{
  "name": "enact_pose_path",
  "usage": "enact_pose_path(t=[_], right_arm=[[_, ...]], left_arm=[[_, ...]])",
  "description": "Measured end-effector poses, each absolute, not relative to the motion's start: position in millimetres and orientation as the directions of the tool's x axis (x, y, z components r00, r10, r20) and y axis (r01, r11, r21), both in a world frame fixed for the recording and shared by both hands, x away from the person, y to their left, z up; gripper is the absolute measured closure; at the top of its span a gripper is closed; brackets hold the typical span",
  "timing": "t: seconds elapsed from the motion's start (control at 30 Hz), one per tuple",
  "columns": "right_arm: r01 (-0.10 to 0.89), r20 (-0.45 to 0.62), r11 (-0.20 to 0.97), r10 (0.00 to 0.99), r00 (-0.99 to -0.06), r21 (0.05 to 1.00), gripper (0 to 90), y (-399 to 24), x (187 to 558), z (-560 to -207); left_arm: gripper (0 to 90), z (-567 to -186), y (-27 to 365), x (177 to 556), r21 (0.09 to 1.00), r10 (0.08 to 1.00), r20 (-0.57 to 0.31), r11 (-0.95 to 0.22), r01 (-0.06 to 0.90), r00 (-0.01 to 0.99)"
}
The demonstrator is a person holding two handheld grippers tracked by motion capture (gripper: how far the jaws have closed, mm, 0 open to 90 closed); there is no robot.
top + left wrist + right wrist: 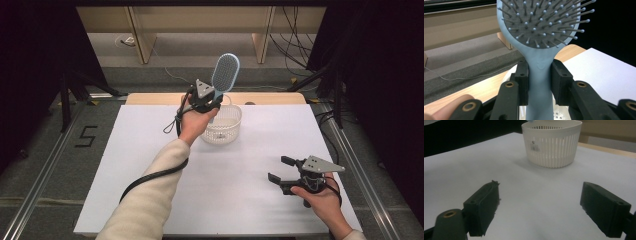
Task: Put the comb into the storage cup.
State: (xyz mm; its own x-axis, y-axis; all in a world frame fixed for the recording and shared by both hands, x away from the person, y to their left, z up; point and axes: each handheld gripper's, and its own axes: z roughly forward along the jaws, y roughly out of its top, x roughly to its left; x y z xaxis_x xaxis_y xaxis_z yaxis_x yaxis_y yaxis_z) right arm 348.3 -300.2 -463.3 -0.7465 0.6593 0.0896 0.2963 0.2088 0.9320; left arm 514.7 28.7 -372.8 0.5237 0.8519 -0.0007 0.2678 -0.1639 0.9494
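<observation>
The left tongs [212,100] are clamped on the handle of a light blue paddle hairbrush [225,73], held up over the far middle of the desk [150,165]. In the left gripper view both black jaws press against the sides of the handle just below the brush head, and the grey bristle pad with its ball-tipped pins [541,22] faces the camera. The brush stands nearly upright, its head tilted a little toward the right and reaching past the far edge of the desk in the high view. Its lower handle end hangs over a white slotted plastic basket [222,125] that sits on the desk just in front of the far edge, right beside the left hand [196,122]; whether the handle touches the basket cannot be told.

The right tongs [278,170] hover near the right front corner of the desk, well apart from the basket, jaws spread wide with nothing between them. In the right gripper view they point across bare white desk toward the basket [552,143], which carries a small barcode label.
</observation>
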Motion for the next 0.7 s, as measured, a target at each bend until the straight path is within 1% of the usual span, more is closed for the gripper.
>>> enact_pose_path(t=[0.7], right_arm=[[0.295, 0.09, 0.207, 0.658, -0.747, 0.933, 16.8, -300.7, 348.3, -462.9]], left_arm=[[69.6, -376.7, 21.8, 518.5, 0.95, 0.845, 0.005, -0.172, 0.263, 0.534]])
